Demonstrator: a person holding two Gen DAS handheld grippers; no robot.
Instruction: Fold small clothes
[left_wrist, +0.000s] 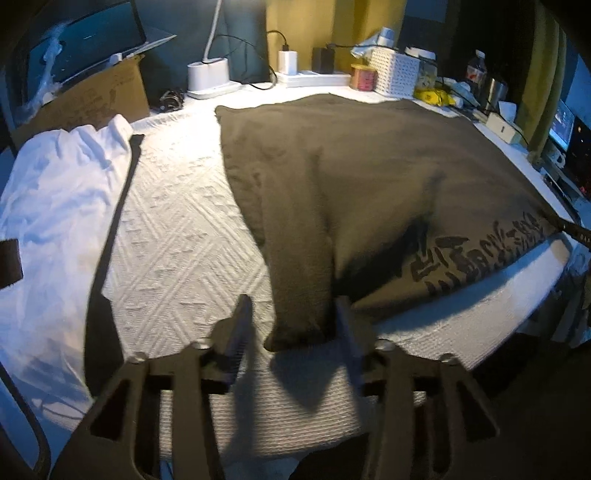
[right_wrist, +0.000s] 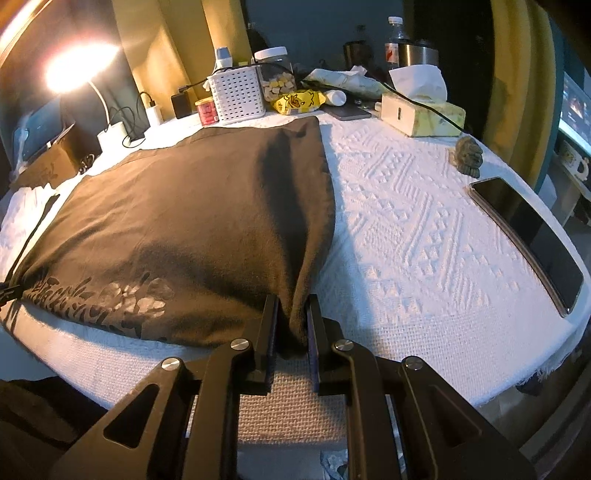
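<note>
Item: brown shirt (right_wrist: 192, 229) lying flat, long axis running away from my grippers; its print unreadable. My right gripper (right_wrist: 291, 317) pinches its near corner; my left gripper (left_wrist: 295, 317) stands released around the other corner.

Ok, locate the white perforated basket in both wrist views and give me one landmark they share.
Left wrist: white perforated basket at top, right of centre, behind the brown garment.
Right wrist: basket at top, left of centre.
Shared landmark: red tin just left of it.
</note>
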